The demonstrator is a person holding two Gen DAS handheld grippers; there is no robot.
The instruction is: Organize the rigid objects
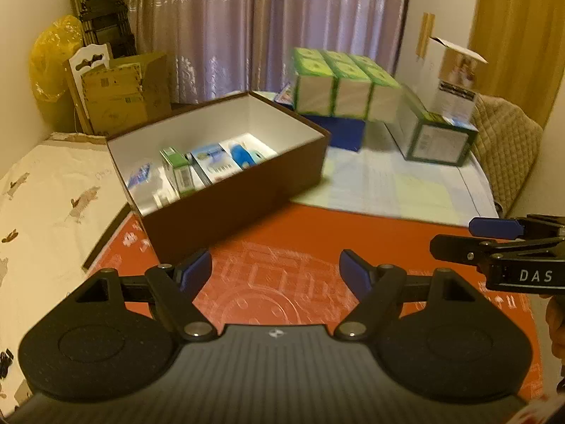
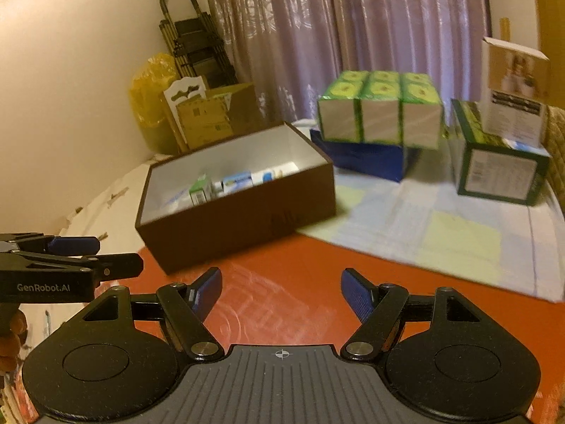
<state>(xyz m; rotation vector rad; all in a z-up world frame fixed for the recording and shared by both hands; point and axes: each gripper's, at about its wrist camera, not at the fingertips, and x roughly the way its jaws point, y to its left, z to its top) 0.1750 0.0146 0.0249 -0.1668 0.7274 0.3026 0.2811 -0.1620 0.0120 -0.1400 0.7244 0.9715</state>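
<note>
Left gripper (image 1: 275, 270): held spread apart with nothing between its blue pads; it is seen over the red mat, on the near side of the brown box.
Right gripper (image 2: 281, 288): likewise spread wide and empty, held over the red mat just in front of the brown box, beside the left gripper.
Red mat (image 1: 282, 247): laid under the near edge of the brown box and extended toward the cameras.
Brown box (image 1: 226, 194): an open box with a white interior, taken as the landmark; its near part is set on the red mat.
Small cartons (image 1: 197, 166): several blue, white and green packs are seen inside the brown box, ranged along its floor; a green one (image 2: 198, 190) is stood upright among them.
Green boxes (image 1: 339, 84): a block of them is stacked on a dark blue box (image 1: 342, 130) to the right of and behind the brown box.
Dark green carton (image 2: 501, 173): placed further right of the brown box, well apart from it, with a white carton (image 2: 515, 95) stood on top.
Pale cloth (image 2: 441, 233): spread to the right of the brown box, under the cartons.
Curtain (image 1: 268, 24): hung behind the brown box.
</note>
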